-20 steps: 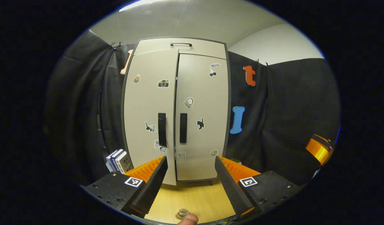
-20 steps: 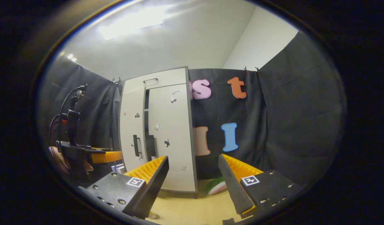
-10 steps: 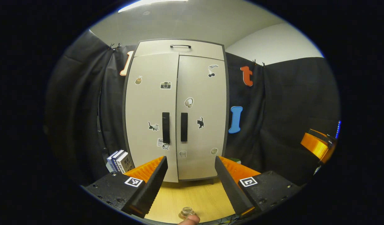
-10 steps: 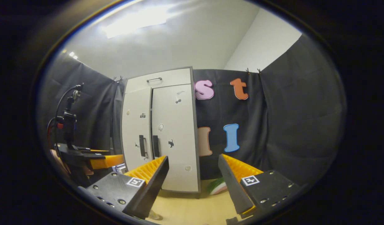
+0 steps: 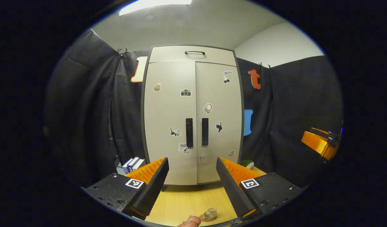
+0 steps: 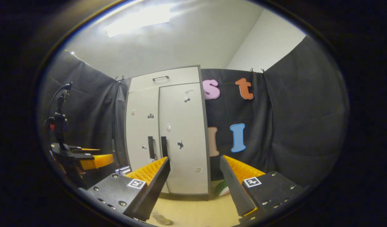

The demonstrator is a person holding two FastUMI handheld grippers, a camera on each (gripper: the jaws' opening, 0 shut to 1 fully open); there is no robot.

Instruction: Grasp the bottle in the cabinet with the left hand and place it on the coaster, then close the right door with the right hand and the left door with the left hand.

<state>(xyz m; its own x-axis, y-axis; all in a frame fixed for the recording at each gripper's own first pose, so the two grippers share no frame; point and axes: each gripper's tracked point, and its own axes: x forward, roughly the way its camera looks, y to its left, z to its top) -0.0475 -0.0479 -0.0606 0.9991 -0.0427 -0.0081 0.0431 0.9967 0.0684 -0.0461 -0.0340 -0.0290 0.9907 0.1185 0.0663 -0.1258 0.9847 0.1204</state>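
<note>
You are holding the left gripper (image 5: 191,189) spread and empty, facing the tall beige two-door cabinet (image 5: 193,119) dead ahead, both doors now sitting flush; the small clear glass bottle (image 5: 209,214) is resting below your jaws on the wooden table (image 5: 187,198). Your right gripper (image 6: 195,189) is likewise hanging spread, idle.

Black cloth walls (image 5: 294,104), white ceiling (image 5: 196,22), wooden table (image 5: 187,201).

Pale cabinet (image 5: 193,119), both doors shut; clear bottle (image 5: 209,214) on table.
</note>
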